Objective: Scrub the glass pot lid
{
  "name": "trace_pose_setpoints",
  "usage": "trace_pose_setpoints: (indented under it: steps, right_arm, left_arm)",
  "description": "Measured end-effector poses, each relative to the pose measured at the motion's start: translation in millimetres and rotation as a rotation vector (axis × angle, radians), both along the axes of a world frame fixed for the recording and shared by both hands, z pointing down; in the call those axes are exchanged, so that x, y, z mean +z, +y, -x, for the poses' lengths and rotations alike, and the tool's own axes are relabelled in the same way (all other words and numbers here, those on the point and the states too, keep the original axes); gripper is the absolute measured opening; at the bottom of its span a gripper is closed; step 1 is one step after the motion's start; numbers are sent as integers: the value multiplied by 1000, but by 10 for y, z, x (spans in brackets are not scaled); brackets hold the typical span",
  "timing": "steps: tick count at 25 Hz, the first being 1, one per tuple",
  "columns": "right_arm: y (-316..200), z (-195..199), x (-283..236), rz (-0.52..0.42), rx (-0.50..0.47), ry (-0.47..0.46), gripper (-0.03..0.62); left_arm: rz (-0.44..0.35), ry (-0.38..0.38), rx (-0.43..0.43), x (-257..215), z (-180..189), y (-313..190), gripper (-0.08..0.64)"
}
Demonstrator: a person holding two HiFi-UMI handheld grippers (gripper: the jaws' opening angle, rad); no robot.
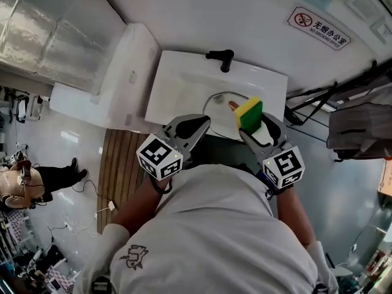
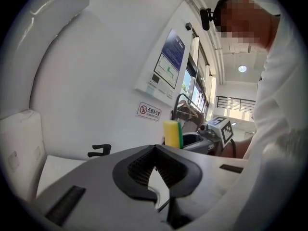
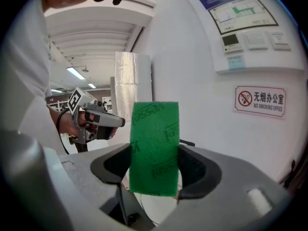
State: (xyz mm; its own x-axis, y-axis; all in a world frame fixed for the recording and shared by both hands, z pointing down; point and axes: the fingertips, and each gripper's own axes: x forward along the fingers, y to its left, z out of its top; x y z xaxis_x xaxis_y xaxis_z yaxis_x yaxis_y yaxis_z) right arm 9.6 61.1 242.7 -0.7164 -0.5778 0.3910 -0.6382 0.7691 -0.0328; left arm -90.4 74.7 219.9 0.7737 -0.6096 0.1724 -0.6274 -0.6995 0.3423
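Note:
The glass pot lid [image 1: 218, 101] lies in the white sink [image 1: 177, 84], its knob [image 1: 233, 106] just showing; the sponge hides its right part. A yellow and green sponge [image 1: 248, 113] stands upright in my right gripper [image 1: 250, 125], held above the sink's front edge. In the right gripper view the green scouring face [image 3: 154, 148] fills the gap, and my right gripper [image 3: 154, 165] is shut on it. My left gripper [image 1: 198, 124] hovers beside it over the sink's front rim, shut and empty. In the left gripper view its jaws meet, left gripper [image 2: 155, 151], with the sponge [image 2: 172, 134] beyond.
A black faucet [image 1: 222, 57] stands at the back of the sink. A white cabinet [image 1: 116, 72] adjoins on the left, with a wooden floor mat [image 1: 116, 164] below it. A no-smoking sign [image 1: 318, 29] hangs on the wall. A dark rack [image 1: 318, 100] stands to the right.

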Motion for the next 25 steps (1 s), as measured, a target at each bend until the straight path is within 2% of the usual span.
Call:
trace_pose_setpoints:
  steps: [5,12,18,25]
  right_arm:
    - [-161,235,141,16,55,54,298]
    - [-344,176,578,114,109,73,298]
    - [-538,170,1002,188,81,77,298]
    - [-686,238,1501,282,-2,127,299]
  left_arm:
    - [37,9,46,184,336,-237,-2]
    - [191,51,75,779,404,-501,0]
    - [311,6,71,1362,379,-745,9]
    - [519,-10,75,2171,369,-978,95]
